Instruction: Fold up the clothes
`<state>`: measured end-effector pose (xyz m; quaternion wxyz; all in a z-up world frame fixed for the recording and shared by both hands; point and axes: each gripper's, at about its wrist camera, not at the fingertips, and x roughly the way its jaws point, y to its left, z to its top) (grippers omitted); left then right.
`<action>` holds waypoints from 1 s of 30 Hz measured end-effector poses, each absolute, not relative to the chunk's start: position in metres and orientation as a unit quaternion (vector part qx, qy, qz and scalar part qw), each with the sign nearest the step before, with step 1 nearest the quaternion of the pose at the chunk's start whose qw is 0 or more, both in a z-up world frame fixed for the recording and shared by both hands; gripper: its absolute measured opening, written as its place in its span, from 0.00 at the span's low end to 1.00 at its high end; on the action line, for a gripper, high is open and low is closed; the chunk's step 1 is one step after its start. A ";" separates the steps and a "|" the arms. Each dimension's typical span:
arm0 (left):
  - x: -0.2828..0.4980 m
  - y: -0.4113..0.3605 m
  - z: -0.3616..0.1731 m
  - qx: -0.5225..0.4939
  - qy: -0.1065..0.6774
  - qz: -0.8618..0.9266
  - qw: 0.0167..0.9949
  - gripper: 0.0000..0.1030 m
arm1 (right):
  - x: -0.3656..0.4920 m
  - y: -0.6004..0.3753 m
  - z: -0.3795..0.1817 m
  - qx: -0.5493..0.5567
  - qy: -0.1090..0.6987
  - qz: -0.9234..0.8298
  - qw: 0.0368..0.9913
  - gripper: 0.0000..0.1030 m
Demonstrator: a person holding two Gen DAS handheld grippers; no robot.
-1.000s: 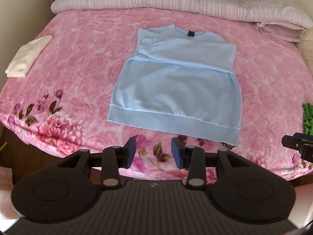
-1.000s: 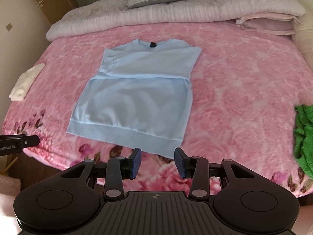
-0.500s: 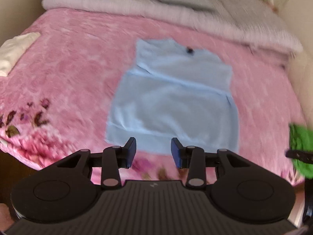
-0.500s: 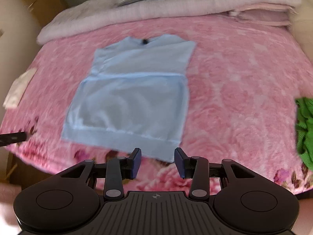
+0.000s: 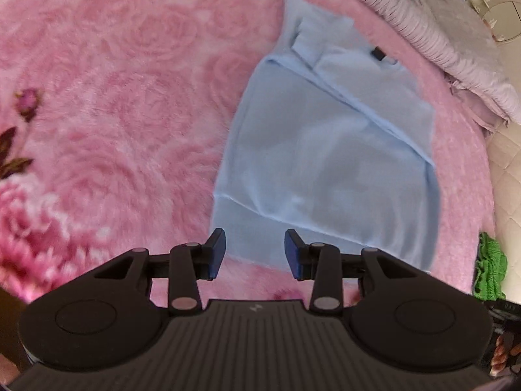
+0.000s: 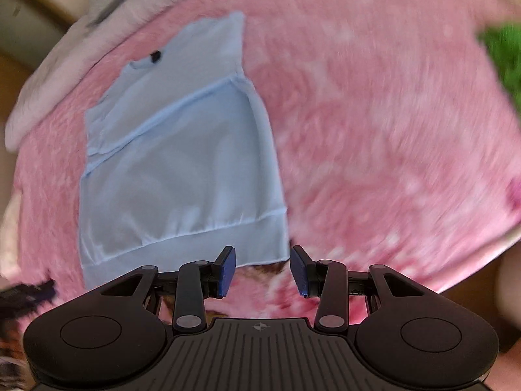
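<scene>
While a second ago both views took in the whole bed from back beyond its foot edge, now closed in low over the pale blue sweatshirt (image 5: 329, 150), at its hem. Lies flat on the pink floral blanket (image 5: 123, 104), sleeves folded across the chest, neck label toward the grey quilt (image 5: 433, 36). Left tool (image 5: 254, 250) spread and empty, poised over the hem's left corner. Right tool (image 6: 262, 267) likewise spread, holding nothing, just off the hem's right corner. Both views blurred by motion. Probably the approach to pinching the two hem corners, ready to carry the hem up toward the collar. Green garment (image 5: 490, 270) well right of the sweatshirt, untouched.
</scene>
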<state>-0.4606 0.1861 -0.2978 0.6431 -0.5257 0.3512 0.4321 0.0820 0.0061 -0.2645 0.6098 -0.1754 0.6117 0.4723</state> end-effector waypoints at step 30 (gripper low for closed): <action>-0.489 0.218 -0.390 -0.595 0.232 0.368 0.675 0.36 | 0.118 0.023 -0.380 -0.017 0.627 0.530 0.570 0.40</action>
